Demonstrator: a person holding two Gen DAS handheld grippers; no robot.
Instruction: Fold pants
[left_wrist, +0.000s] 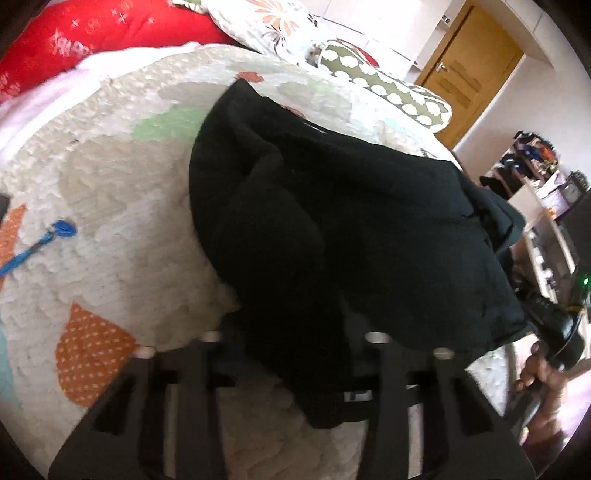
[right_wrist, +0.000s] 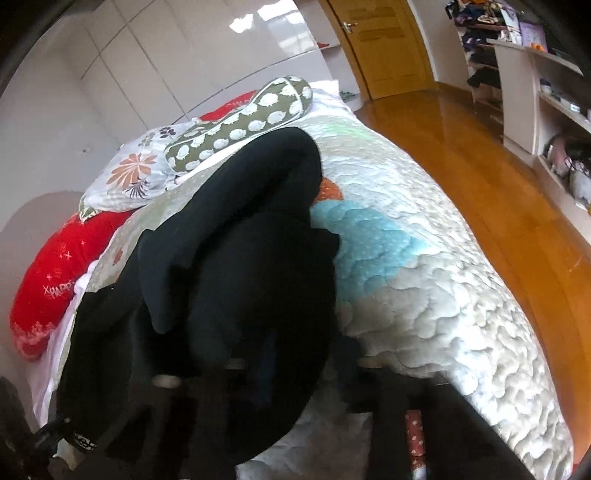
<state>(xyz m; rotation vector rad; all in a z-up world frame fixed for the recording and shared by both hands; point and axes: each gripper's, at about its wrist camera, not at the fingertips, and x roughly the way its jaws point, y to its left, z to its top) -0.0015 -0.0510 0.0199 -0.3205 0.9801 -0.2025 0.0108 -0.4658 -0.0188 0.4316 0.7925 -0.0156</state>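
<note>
Your left gripper (left_wrist: 291, 354) sits at 6 o'clock in the left wrist view, its fingers (left_wrist: 207, 369) drawn in close on a fold of the black pants (left_wrist: 332, 221); the cloth runs down between them and hides the pads, so the pinch reads from the bunched fabric alone.

Your right gripper (right_wrist: 291, 373) is at 6 o'clock in the right wrist view. Its fingers are pressed nearly together, with dark pants (right_wrist: 236, 266) fabric heaped over and between them. The frame is blurred there; contact of the pads themselves cannot be made out, but cloth drapes straight off the fingers.

The pants lie crumpled on the quilted bed cover (left_wrist: 110, 221), spreading from the fingers toward 12 o'clock in both views, one leg reaching up toward the green dotted pillow (right_wrist: 240, 125).

In the left wrist view your right hand (left_wrist: 543, 373) shows at 4 o'clock, wrapped round its gripper handle, just beside the pants' edge.

A red cushion (right_wrist: 55, 266) sits at 9 o'clock in the right wrist view, a wooden door (left_wrist: 469, 66) at 1 o'clock in the left.
</note>
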